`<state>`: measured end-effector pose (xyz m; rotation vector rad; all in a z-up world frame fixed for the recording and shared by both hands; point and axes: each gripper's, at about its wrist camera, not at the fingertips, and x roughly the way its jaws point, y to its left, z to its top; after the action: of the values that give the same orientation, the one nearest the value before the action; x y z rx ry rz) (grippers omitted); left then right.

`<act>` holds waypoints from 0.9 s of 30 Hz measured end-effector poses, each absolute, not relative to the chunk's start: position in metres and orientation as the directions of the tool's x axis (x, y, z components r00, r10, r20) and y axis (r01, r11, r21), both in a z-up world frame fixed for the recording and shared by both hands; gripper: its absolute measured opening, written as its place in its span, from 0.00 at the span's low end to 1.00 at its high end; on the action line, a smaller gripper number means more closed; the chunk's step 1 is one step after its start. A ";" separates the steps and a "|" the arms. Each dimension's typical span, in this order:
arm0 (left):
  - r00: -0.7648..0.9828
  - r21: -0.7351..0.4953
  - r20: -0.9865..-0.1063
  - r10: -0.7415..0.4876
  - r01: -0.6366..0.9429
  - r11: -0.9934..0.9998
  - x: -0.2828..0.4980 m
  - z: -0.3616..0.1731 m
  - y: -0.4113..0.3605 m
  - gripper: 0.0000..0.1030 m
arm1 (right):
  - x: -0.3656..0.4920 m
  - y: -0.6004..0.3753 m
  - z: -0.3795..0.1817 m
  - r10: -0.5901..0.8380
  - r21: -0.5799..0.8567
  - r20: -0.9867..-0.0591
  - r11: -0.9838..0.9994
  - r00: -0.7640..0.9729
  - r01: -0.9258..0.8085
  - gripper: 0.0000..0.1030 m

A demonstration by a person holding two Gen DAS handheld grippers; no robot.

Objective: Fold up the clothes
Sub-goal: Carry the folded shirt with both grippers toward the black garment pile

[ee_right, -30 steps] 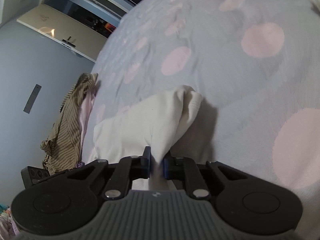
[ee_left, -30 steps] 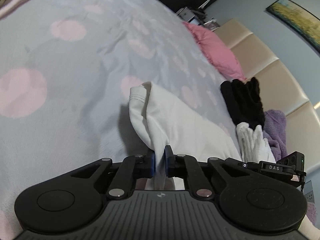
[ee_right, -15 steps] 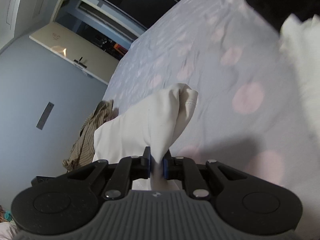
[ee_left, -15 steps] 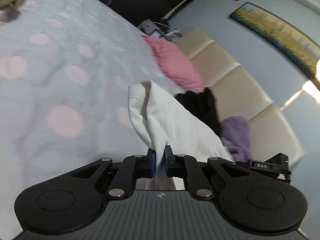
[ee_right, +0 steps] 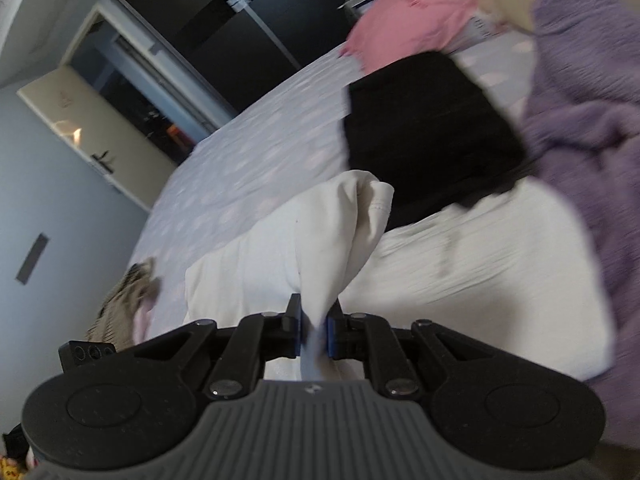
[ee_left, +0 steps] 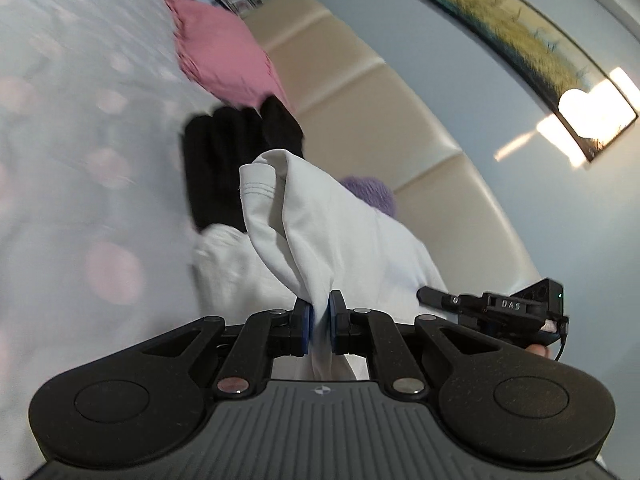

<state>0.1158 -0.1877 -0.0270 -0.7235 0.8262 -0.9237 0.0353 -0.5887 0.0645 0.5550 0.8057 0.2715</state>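
Observation:
A white garment hangs bunched and lifted off the bed, its stitched hem standing up in front of my left gripper, which is shut on a fold of it. In the right wrist view the same white garment rises from my right gripper, also shut on a fold. Beyond it lies a folded white piece, then a black garment and a purple fuzzy one. The other gripper's body shows at the right of the left wrist view.
The bed has a pale sheet with pink dots. A pink pillow lies by the cream padded headboard. A striped brown garment sits at the bed's far edge. A framed picture hangs on the wall.
Both grippers have carried the white garment up and across the bed toward the headboard. The black, purple and folded white clothes now sit close ahead, and the open sheet has slid out of view.

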 end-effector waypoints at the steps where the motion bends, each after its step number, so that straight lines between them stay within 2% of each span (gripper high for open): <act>1: 0.343 -0.824 -0.293 -0.892 0.384 0.418 0.121 -0.029 -0.200 0.07 | 0.037 -0.601 0.065 0.423 0.558 -0.611 0.830 0.669 -0.014 0.13; 12: 0.288 -0.803 -0.396 -0.872 0.353 0.481 0.153 -0.067 -0.283 0.07 | 0.090 -0.689 0.011 0.394 0.562 -0.664 0.823 0.635 0.077 0.13; 24: 0.240 -0.756 -0.511 -0.826 0.332 0.564 0.178 -0.115 -0.297 0.07 | 0.125 -0.727 -0.082 0.434 0.639 -0.657 0.755 0.616 0.149 0.13; 27: 0.228 -0.762 -0.508 -0.831 0.331 0.557 0.179 -0.119 -0.297 0.08 | 0.122 -0.729 -0.089 0.427 0.645 -0.649 0.747 0.630 0.159 0.19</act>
<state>0.1790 -0.2966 -0.1187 -0.5693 1.0560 -0.8616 0.1218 -0.7294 -0.0894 0.7339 0.8955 0.1701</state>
